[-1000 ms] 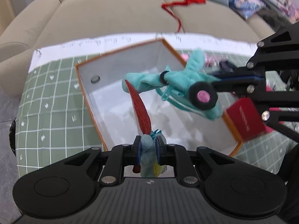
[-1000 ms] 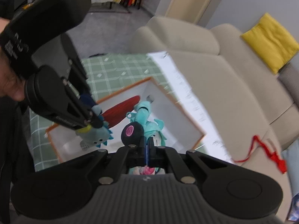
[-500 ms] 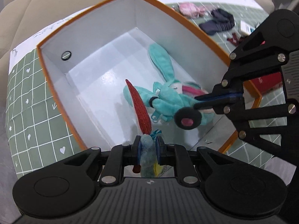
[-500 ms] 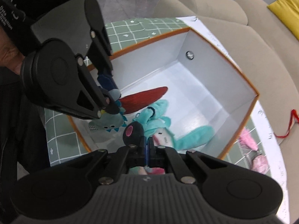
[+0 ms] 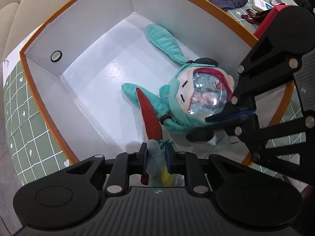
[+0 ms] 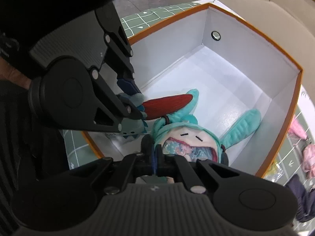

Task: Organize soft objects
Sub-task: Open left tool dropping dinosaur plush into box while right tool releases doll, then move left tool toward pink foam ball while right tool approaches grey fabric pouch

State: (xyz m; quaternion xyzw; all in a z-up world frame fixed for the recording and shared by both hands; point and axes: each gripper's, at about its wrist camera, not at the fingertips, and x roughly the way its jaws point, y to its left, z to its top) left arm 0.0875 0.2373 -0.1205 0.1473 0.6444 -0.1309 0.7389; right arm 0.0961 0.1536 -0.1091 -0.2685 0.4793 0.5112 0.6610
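A white box (image 5: 82, 39) with an orange rim fills the middle of both views on the green checked tabletop (image 5: 17, 106), and a teal rabbit-eared doll (image 5: 183, 102) lies on its floor, ears toward the upper middle of the left view. The right claw (image 6: 155, 155) is clamped together on the doll's lower edge. The left claw (image 5: 156, 153), bottom centre, has just been opening yet still has a small blue-grey toy (image 5: 155, 157) with a long red tail (image 5: 149, 118) between its pads, the tail lying across one teal ear.
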